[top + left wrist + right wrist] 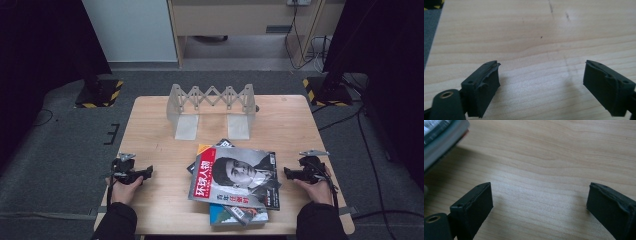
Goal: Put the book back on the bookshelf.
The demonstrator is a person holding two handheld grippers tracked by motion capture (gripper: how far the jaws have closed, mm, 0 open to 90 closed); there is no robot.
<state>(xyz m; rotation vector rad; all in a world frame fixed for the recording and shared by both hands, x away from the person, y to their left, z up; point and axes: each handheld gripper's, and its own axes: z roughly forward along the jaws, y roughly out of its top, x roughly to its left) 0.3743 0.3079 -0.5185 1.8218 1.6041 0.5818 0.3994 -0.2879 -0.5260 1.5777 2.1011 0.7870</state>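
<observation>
Pale wood makes up the table, with a clear folding book rack standing at its far edge and a loose stack of magazines lying near the front, between the two hands. The left gripper and the right gripper rest on the tabletop, one each side of the stack and apart from it. Both point inward with jaws spread wide over bare wood, holding nothing.

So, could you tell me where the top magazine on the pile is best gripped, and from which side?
Probably at the right edge of the top magazine, coming in level from the right with the open right gripper. That edge juts beyond the books beneath and faces those jaws, so one jaw could slip under it.
</observation>
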